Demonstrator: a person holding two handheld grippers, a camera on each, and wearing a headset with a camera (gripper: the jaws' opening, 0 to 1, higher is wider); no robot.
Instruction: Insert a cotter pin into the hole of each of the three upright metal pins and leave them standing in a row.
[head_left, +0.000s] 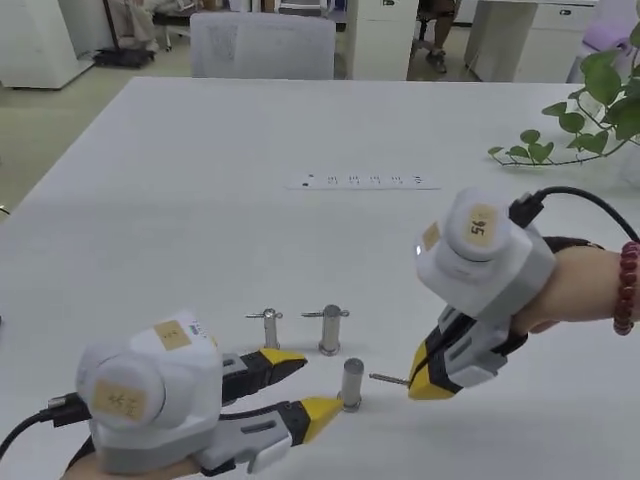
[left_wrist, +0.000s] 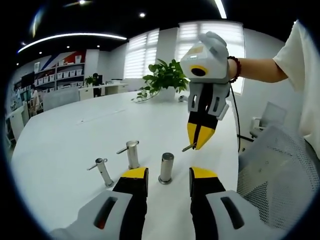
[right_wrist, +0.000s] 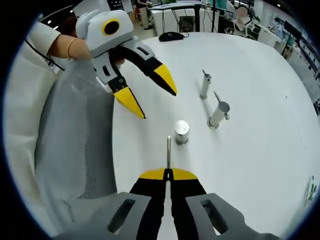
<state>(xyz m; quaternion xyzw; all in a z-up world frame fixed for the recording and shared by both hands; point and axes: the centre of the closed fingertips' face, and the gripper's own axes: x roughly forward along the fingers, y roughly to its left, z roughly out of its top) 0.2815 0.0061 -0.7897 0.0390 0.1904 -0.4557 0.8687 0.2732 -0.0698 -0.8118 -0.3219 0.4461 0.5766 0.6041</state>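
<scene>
While the left gripper (head_left: 303, 387) waited with jaws spread just short of the bare upright pin (head_left: 352, 383), the right gripper (head_left: 424, 386), jaws pinching a cotter pin (head_left: 388, 379), aimed it level at that pin's upper end, its tip just short of it.

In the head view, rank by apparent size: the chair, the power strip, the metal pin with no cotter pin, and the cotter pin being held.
1. chair, largest though farthest
2. power strip
3. bare metal pin
4. cotter pin, smallest: nearly the pin's length showing, but far thinner
</scene>
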